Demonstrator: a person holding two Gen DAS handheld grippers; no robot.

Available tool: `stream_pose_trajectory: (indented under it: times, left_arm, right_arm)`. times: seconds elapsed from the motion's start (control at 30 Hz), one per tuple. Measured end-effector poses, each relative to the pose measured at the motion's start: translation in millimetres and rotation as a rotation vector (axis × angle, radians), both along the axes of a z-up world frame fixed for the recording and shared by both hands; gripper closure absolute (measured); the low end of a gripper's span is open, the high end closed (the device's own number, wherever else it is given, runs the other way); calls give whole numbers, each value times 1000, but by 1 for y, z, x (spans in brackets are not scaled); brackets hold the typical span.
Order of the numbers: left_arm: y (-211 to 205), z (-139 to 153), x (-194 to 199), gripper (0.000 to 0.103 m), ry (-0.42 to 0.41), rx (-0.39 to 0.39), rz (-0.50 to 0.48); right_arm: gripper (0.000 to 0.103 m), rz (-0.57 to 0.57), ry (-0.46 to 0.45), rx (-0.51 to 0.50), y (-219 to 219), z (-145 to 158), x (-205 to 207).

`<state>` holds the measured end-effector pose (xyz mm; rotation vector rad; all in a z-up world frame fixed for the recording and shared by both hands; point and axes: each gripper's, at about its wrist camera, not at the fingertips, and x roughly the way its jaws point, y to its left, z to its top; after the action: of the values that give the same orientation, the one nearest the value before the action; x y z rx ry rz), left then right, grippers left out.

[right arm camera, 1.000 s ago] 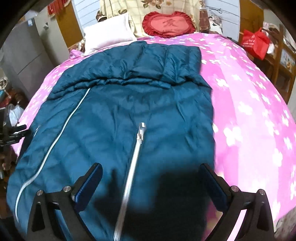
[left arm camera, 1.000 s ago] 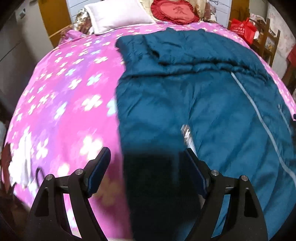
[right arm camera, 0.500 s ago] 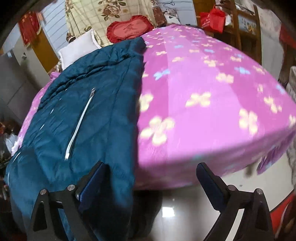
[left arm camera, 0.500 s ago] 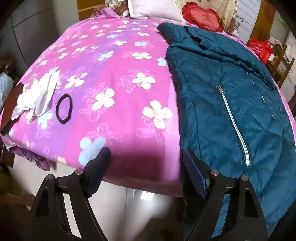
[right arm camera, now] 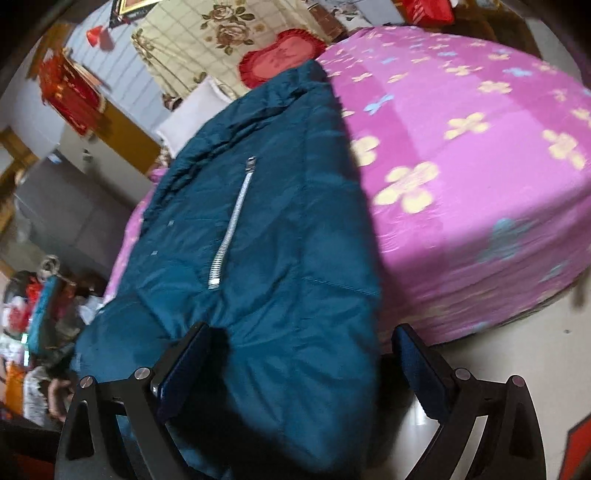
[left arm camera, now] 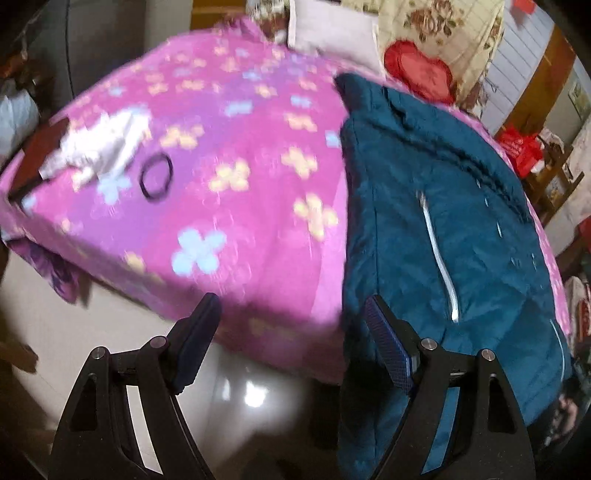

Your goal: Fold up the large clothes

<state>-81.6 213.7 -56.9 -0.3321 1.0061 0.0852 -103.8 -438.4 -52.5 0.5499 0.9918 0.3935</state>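
Note:
A dark teal padded jacket (left arm camera: 443, 229) with a silver zip lies flat on the pink flowered bed (left arm camera: 240, 166), its hem hanging over the bed's near edge. My left gripper (left arm camera: 291, 325) is open at the jacket's left hem corner. The jacket's side edge runs just inside its right finger, and bedspread and floor fill the rest of the gap. In the right wrist view the jacket (right arm camera: 258, 240) droops over the edge. My right gripper (right arm camera: 303, 350) straddles the right hem corner, its jaws closing, the fabric between them and not pinched.
A white cloth (left arm camera: 99, 147) and a black hair tie (left arm camera: 157, 177) lie on the bed's left part. A white pillow (left arm camera: 332, 33) and a red heart cushion (left arm camera: 417, 74) sit at the head. Glossy floor (left arm camera: 240, 398) lies below the bed edge. Clutter (right arm camera: 37, 314) stands beside the bed.
Both grippers have moved from above the jacket's middle out and down to its two hem corners at the bed edge, rolling as they went. The right jaws have narrowed slightly.

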Motion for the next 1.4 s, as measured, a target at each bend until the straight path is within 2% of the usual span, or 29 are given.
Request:
stream_pose_trajectory:
  times: [0.07,0.13,0.17,0.27,0.33,0.53,0.7,0.73,0.83,0.93,1.0,1.13,1.2,1.27,1.33,1.4]
  left_arm:
    - [-3,-8,-1,22,33,-7,-12]
    - [-7,-12,-6,22,40,-1,-24]
    - [-9,-15,-9,22,46,-7,-32]
    - [-15,-19,-18,22,55,-31,-61]
    - [-18,-20,-22,22,41,-49,-76]
    - [-17,-27,-20,23,52,-178,-80]
    - [1,-13,-28,22,-66,-299,-26]
    - [2,-15,-27,22,-65,-317,-31]
    - [-7,-29,-14,22,-19,-443,-107]
    - [-27,-48,4,22,35,-577,-223]
    - [-29,-60,11,22,56,-650,-236]
    - [-29,-65,14,22,53,-705,-215]
    - [-35,-64,11,22,54,-756,-245]
    - [-40,-61,8,26,47,-774,-264]
    - [-39,-53,8,50,15,-741,-257]
    - [-35,-47,7,68,-7,-717,-246]
  right_arm:
    - [21,26,-7,66,2,0,-1]
    - [33,42,-18,76,3,0,-2]
    - [44,60,-22,87,4,1,-3]
    - [49,86,-50,70,7,6,-5]
    - [49,106,-55,61,12,7,-4]
    - [50,118,-74,30,17,9,-3]
    - [49,101,-106,28,16,7,-5]
    - [49,98,-107,28,15,7,-5]
    - [49,94,-107,31,17,6,-4]
    - [49,92,-106,29,16,6,-5]
    - [49,91,-105,27,15,7,-6]
    - [49,97,-107,13,16,8,-5]
    - [49,100,-107,10,16,8,-4]
    - [49,100,-105,15,16,7,-3]
    - [49,99,-108,20,15,6,-2]
    - [49,101,-114,23,15,6,-4]
